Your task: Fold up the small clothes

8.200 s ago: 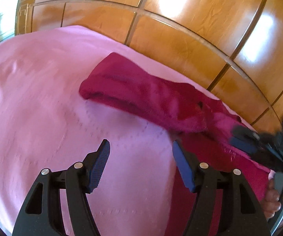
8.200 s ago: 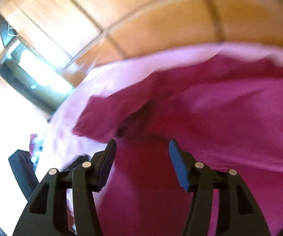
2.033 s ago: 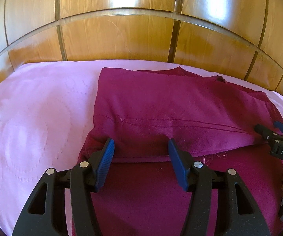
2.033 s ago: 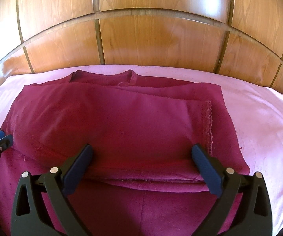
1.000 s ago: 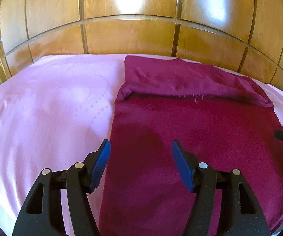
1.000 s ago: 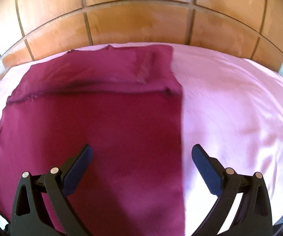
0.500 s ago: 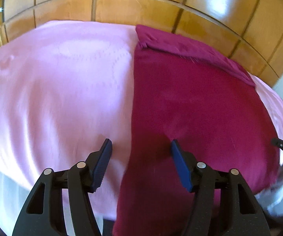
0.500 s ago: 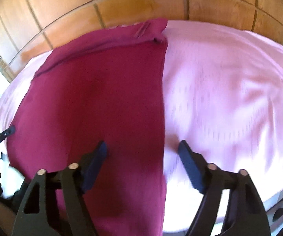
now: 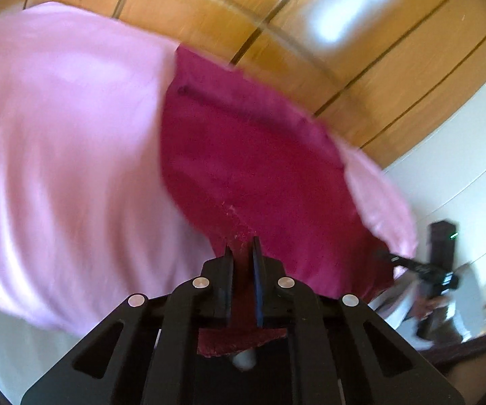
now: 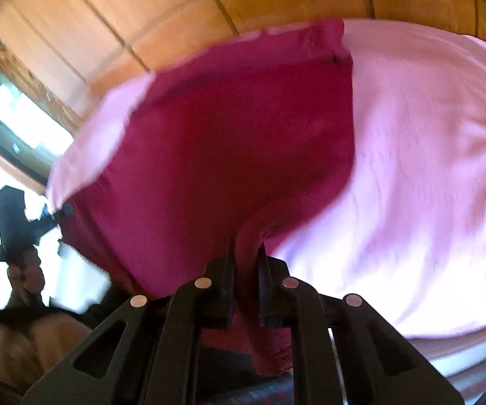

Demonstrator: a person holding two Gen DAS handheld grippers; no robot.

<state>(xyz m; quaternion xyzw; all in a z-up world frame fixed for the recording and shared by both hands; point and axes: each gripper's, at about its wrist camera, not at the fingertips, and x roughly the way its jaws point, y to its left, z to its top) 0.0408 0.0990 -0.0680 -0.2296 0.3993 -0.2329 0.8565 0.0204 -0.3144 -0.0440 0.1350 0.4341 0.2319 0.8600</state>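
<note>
A dark red garment point(image 9: 243, 155) lies spread on a pink bed sheet point(image 9: 60, 141), its far end folded over near the headboard. My left gripper point(image 9: 242, 253) is shut on the garment's near left corner, with cloth pinched between its blue pads. In the right wrist view the same garment point(image 10: 229, 141) runs up the middle, and my right gripper point(image 10: 246, 249) is shut on its near right corner, a fold of cloth bunched between the pads. Each gripper shows small in the other's view: the right gripper point(image 9: 422, 270) at the far edge, the left gripper point(image 10: 37, 222) at the left.
A wooden panelled headboard point(image 9: 310, 33) stands behind the bed. The pink sheet point(image 10: 428, 155) spreads wide on both sides of the garment. A white wall point(image 9: 462, 155) is at the right, a bright window point(image 10: 13, 114) at the left. A hand point(image 10: 27, 270) holds the left gripper.
Both grippers drew back to the garment's near edge, tilted, and went from open to shut on its two near corners. The views are now blurred with motion.
</note>
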